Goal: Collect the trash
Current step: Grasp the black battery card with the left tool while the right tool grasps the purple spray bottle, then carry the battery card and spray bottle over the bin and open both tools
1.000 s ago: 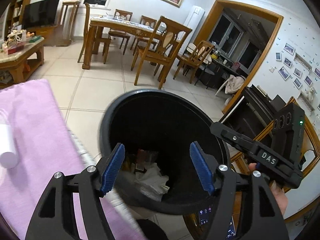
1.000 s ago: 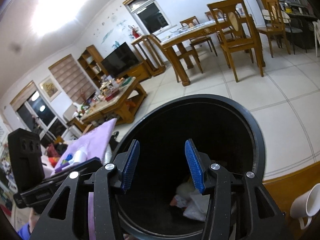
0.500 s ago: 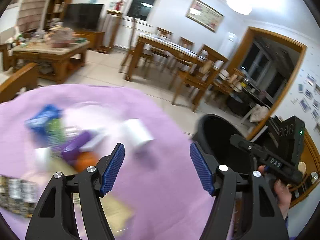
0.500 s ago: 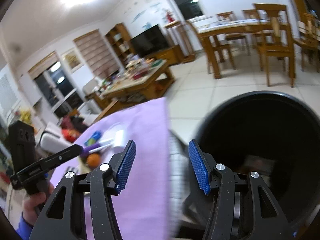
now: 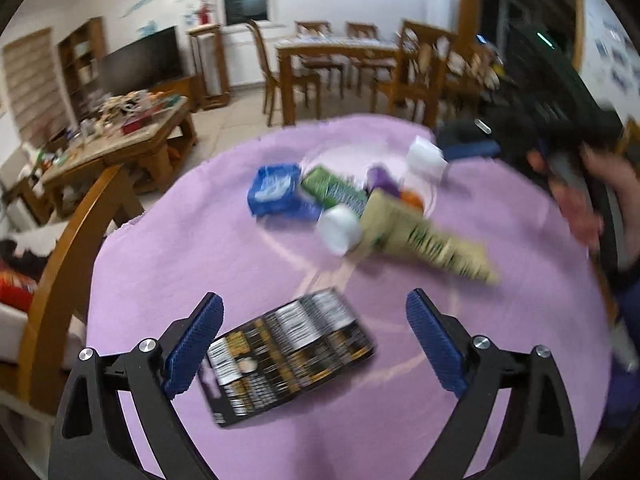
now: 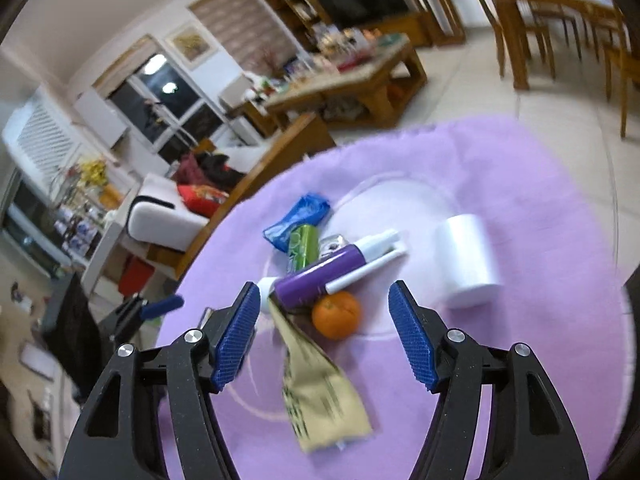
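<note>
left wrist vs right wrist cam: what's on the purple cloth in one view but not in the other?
Left wrist only: the black printed packet lying flat on the cloth just ahead of the left gripper, whose jaws are opening with nothing between them.

Right wrist only: the white marker beside the purple tube.

Both: purple cloth, blue pouch, green pack, purple tube, orange, beige wrapper, white roll. The right gripper is opening above the pile, nothing held.
</note>
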A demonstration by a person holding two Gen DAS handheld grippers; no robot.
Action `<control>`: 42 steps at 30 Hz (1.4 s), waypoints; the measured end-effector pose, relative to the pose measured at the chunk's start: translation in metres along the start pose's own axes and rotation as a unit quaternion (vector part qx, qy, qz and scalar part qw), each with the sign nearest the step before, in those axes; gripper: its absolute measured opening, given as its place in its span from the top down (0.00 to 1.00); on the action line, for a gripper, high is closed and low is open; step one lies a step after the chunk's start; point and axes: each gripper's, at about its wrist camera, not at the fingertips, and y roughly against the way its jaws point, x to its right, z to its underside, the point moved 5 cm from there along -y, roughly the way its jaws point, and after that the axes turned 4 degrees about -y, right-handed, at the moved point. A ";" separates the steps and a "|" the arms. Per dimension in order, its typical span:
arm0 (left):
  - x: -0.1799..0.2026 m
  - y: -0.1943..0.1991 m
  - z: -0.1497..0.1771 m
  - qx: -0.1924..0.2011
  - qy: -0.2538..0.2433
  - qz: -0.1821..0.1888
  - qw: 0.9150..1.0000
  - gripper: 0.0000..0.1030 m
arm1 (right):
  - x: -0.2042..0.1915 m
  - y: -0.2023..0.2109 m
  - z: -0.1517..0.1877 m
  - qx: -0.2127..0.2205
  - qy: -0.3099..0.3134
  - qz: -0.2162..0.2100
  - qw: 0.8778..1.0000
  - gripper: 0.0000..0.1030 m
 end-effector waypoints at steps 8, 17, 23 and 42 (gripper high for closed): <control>-0.013 -0.024 0.029 -0.038 -0.072 0.019 0.996 0.11 | 0.014 -0.056 -0.010 -0.049 -0.087 -0.012 0.995 0.35; -0.005 -0.028 0.033 -0.053 -0.093 0.056 0.993 0.28 | 0.008 -0.078 -0.012 -0.055 -0.089 -0.016 0.994 0.61; -0.030 -0.022 0.031 -0.043 -0.007 0.040 0.998 0.74 | -0.011 -0.069 -0.009 -0.027 -0.048 -0.025 0.998 0.75; 0.004 -0.019 0.034 -0.071 -0.207 0.020 0.976 0.12 | -0.042 0.033 0.028 0.020 0.010 -0.091 0.996 0.75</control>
